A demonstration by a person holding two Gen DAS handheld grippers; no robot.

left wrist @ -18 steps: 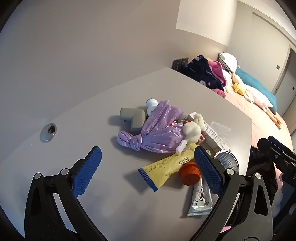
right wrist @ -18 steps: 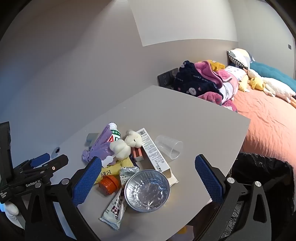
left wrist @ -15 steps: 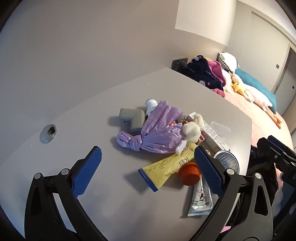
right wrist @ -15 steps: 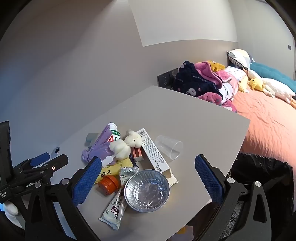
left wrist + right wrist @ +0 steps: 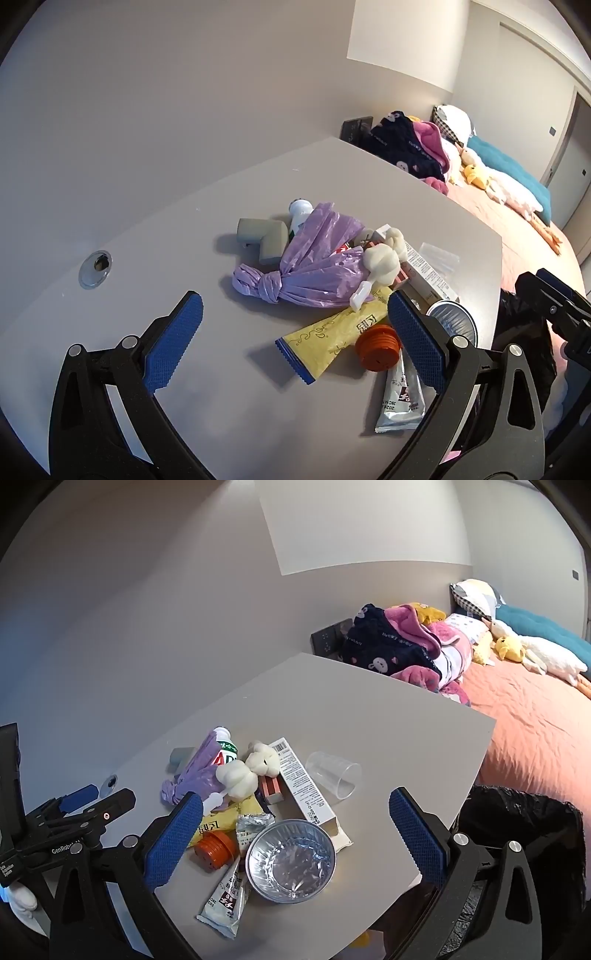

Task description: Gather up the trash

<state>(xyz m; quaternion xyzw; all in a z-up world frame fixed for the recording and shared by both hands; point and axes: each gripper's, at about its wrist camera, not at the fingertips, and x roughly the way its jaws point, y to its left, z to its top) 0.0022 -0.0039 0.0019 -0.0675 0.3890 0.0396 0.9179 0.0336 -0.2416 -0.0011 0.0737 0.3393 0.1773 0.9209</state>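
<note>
A heap of trash lies on the grey table point(image 5: 229, 387): a knotted purple bag point(image 5: 314, 266), a yellow packet point(image 5: 332, 332), an orange cap point(image 5: 378, 351), a silver sachet point(image 5: 400, 398), a white bottle point(image 5: 223, 744), a long carton point(image 5: 304, 786), a clear cup point(image 5: 334, 773) on its side and a foil bowl point(image 5: 291, 860). My left gripper point(image 5: 291, 343) hovers open over the near side of the heap, holding nothing. My right gripper point(image 5: 291, 834) is open above the foil bowl, also holding nothing. A black-lined bin point(image 5: 517, 834) stands beside the table's right edge.
A grey foam corner piece point(image 5: 262, 238) and a white plush toy point(image 5: 247, 771) lie in the heap. A cable hole point(image 5: 96, 266) sits at the table's left. Beyond the table is a bed point(image 5: 535, 723) with blankets and soft toys. A wall runs behind.
</note>
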